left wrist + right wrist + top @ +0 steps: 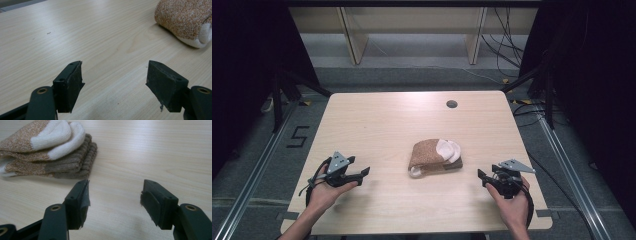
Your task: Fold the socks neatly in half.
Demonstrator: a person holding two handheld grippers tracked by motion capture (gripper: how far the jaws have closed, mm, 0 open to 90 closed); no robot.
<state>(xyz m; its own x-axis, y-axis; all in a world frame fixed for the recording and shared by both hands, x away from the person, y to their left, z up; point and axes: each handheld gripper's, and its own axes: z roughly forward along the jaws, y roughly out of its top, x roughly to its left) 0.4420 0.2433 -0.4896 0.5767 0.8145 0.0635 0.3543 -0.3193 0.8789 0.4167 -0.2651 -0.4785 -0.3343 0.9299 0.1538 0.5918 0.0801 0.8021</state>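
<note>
Here folded socks: speckled brown knit, cream toes, ribbed cuffs; left tool, right tool gaping, empty.

Pale wooden table (grommet hole) on grey floor.

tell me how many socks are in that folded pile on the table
2, going by the paired cuffs: socks stacked one on the other mid-table, between the two open grippers. More could be hidden within the fold.

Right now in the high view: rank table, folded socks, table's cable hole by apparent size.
1. table
2. folded socks
3. cable hole, farther from the camera, yet plainly smallest.
</note>
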